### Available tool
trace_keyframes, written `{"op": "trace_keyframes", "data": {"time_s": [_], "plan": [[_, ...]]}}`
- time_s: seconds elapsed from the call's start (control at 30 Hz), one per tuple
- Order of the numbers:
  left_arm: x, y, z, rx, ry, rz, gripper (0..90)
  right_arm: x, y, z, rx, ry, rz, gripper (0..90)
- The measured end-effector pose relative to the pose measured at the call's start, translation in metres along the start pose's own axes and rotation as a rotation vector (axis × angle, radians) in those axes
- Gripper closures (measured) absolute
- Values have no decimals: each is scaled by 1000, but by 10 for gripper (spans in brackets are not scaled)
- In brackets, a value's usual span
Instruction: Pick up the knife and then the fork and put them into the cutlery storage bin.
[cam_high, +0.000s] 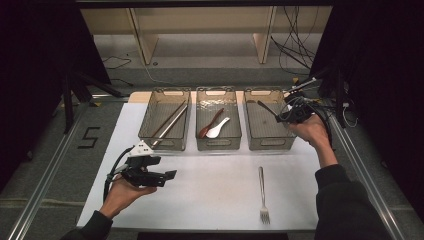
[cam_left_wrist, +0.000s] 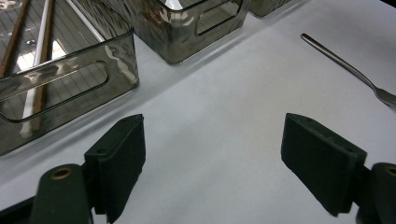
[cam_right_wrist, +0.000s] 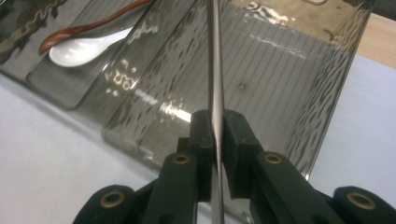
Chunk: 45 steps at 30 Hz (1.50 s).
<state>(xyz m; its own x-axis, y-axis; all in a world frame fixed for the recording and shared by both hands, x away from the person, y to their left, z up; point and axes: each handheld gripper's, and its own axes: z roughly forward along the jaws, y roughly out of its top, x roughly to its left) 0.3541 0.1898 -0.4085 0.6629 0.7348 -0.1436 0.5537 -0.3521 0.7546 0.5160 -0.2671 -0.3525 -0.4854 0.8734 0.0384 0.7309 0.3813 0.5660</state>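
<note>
From above, three clear bins stood along the white mat's far edge, one fork lay near its front edge, and the right gripper hung over the right-hand bin. In the left gripper view, the left gripper gaped, clasping nothing. In the right gripper view, the right gripper's jaws clenched one thin metal utensil handle above that bin.

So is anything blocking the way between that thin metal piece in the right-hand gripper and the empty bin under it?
Nothing visible does. The right gripper holds the thin metal utensil over the right bin, whose floor looks bare; the spoons lie in the neighbouring bin.
</note>
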Motion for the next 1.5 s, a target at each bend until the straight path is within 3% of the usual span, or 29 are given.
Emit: {"op": "trace_keyframes", "data": {"time_s": [0.43, 0.97, 1.3, 1.43, 1.5], "plan": [[-1, 0, -2, -18, -8, -5, 206, -13, 20, 29, 32, -23, 52, 837], [-2, -1, -3, -18, -10, 2, 203, -9, 37, 46, 47, -48, 63, 836], [-3, -1, -2, -17, -14, 0, 203, -2, 39, 56, 69, -70, 22, 833], [-4, -1, -3, -17, -15, 4, 203, 2, 40, 63, 68, -77, -18, 829], [-4, -1, -3, -17, -15, 3, 204, 4, 40, 67, 69, -104, -35, 788]]}}
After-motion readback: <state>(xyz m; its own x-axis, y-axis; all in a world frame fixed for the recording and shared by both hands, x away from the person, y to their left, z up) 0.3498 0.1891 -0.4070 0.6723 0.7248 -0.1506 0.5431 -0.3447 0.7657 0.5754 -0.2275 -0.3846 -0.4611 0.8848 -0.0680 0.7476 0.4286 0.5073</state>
